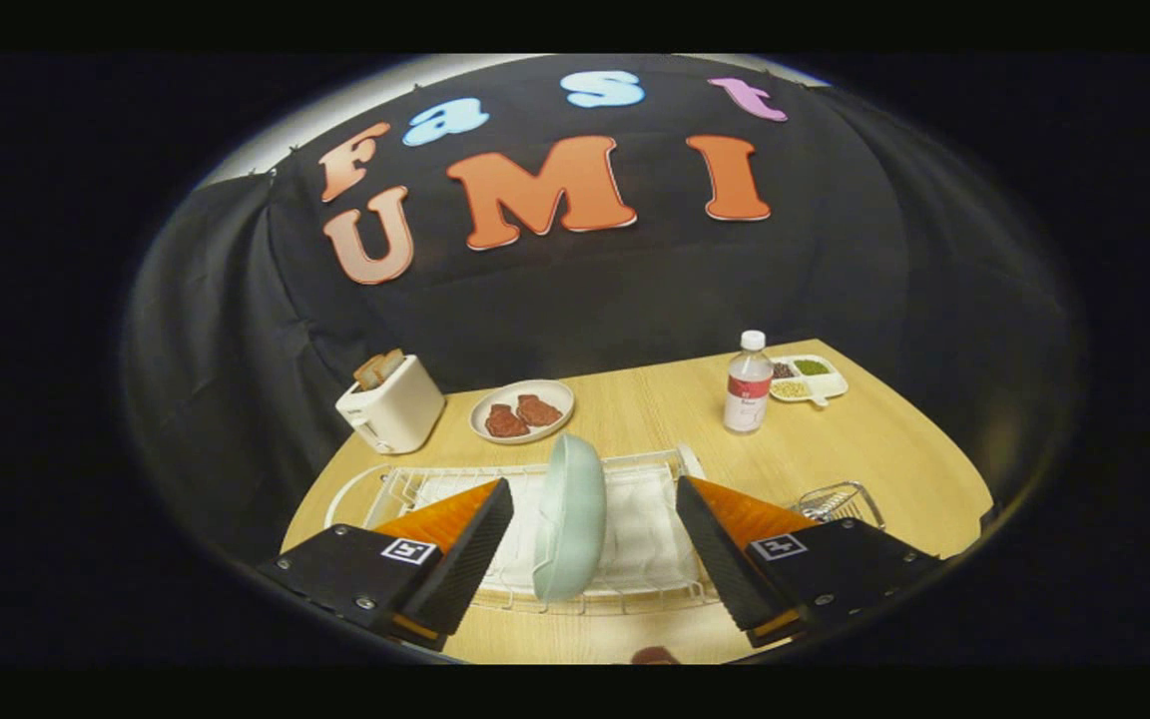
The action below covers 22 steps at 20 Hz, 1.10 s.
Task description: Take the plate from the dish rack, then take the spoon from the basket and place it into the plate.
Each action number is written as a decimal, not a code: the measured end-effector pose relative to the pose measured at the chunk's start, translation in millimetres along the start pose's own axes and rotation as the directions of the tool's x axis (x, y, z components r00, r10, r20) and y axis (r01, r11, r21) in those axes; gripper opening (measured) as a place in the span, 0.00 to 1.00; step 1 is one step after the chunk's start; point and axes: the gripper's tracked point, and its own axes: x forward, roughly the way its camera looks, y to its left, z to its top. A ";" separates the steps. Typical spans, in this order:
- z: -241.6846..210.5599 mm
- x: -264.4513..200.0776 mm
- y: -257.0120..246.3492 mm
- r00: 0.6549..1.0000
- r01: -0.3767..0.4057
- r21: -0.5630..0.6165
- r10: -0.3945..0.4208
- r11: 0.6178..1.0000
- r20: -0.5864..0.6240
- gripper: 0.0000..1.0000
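Two fingers (595,539) spread wide, flanking the upright plate (569,519); basket (840,501) partly hidden behind one.

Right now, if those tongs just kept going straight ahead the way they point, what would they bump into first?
Most likely the pale green plate, standing on edge in the white dish rack. It sits in the gap of the open tongs, touching neither finger, though depth is hard to judge.

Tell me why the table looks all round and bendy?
In the gripper view the fisheye lens curves the wooden table and dish rack; the pale green plate standing between the open gripper's fingers stays sharp, while the booth around is dim.
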 end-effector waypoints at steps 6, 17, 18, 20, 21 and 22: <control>-29.9 45.4 -6.4 0.984 0.087 0.017 -0.084 0.996 -0.159 0.77; -48.1 47.9 3.5 0.935 0.247 -0.157 -0.278 0.956 -0.219 0.27; -43.2 48.1 4.0 0.935 0.257 -0.171 -0.289 0.951 -0.205 0.27; -29.4 46.0 4.5 0.935 0.278 -0.177 -0.308 0.944 -0.173 0.27; -25.3 45.2 4.1 0.936 0.283 -0.178 -0.312 0.943 -0.164 0.27; -24.8 42.3 2.4 0.934 0.288 -0.180 -0.318 0.941 -0.166 0.27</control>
